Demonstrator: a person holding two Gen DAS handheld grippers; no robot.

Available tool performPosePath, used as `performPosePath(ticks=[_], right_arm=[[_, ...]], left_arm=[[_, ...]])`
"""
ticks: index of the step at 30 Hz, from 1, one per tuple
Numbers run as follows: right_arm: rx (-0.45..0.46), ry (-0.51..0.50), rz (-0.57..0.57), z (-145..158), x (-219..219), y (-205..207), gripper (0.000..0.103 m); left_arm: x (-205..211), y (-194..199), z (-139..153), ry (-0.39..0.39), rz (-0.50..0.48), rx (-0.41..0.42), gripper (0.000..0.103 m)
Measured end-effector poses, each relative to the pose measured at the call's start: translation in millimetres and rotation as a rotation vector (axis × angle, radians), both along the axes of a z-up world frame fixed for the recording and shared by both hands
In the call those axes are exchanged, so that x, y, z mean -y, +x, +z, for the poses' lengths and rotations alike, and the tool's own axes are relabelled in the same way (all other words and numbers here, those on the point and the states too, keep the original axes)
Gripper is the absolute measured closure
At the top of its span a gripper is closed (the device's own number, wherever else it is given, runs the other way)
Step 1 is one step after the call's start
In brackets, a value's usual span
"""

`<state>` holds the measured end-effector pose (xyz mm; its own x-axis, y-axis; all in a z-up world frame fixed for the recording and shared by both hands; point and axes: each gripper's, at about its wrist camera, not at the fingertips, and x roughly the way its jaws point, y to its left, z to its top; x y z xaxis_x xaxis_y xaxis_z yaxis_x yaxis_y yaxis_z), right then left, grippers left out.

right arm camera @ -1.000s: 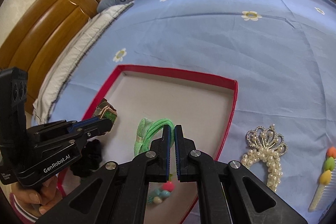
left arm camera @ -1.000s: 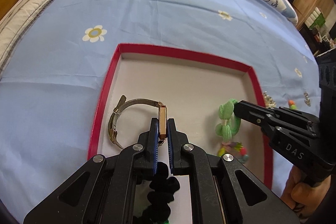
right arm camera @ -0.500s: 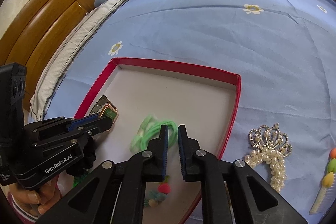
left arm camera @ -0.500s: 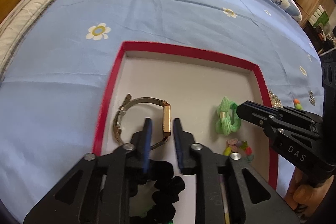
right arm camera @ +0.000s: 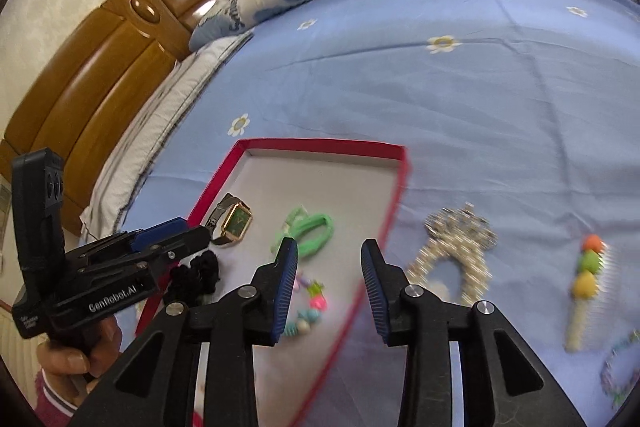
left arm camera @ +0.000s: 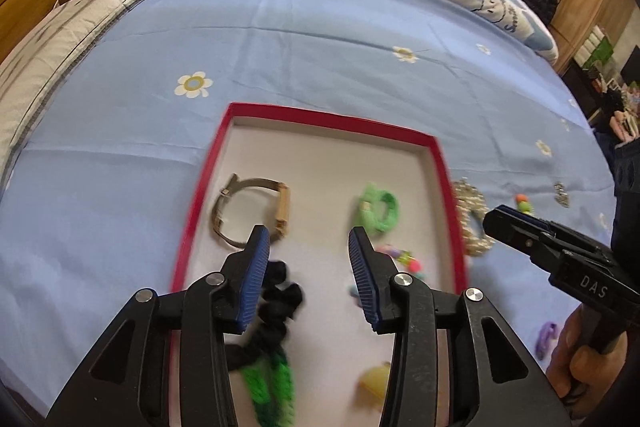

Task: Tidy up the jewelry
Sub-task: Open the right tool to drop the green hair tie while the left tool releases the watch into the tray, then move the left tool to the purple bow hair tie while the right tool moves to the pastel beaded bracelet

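Left hand-held gripper (left arm camera: pixel 306 239): jaws partly apart, just been opening, nothing between the pads; it hangs above the near part of the red-rimmed tray (left arm camera: pixel 200 183). The gold watch (left arm camera: pixel 256 211), green face visible in the right wrist view, lies on the tray floor just ahead and left of the left fingertip, apart from it. A black scrunchie (left arm camera: pixel 280 303) sits under the left finger, with a green braided band (left arm camera: pixel 272 387) nearer the camera. Right hand-held gripper (right arm camera: pixel 330 251): jaws likewise partly apart, just been opening, empty; it hovers over the tray's right rim. The green hair tie (right arm camera: pixel 310 233) lies on the tray floor just ahead of its left fingertip, not touching. A string of coloured beads (right arm camera: pixel 310 301) lies below that same finger. Outside the tray, on the blue bed sheet (right arm camera: pixel 480 107), to the right of this gripper: 1 pearl tiara (right arm camera: pixel 460 247), then 1 comb with coloured ornaments (right arm camera: pixel 586 279), and a blurred bracelet (right arm camera: pixel 618 371) at the far right edge. A hand (right arm camera: pixel 76 351) grips the left tool's handle.
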<state>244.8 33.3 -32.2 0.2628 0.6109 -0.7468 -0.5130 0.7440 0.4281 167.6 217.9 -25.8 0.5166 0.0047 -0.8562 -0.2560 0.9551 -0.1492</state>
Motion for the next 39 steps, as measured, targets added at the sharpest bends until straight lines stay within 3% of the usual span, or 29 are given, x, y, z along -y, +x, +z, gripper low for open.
performPosePath(ticks=[19, 27, 32, 39], right_arm=[[0.01, 0.005, -0.214, 16, 142, -35, 0.062], [-0.001, -0.021, -0.318, 4, 201, -55, 0.062], [-0.011, -0.027, -0.376, -4, 233, -62, 0.062], [-0.012, -0.033, -0.41, -13, 253, -53, 0.062]], left_arm=[[95, -21, 20, -0.104, -0.142, 0.035, 0.062], [151, -32, 18, -0.127, -0.249, 0.02, 0.062], [188, -40, 8, -0.19, -0.348, 0.001, 0.058], [238, -42, -2, -0.165, -0.471, -0.031, 0.055]])
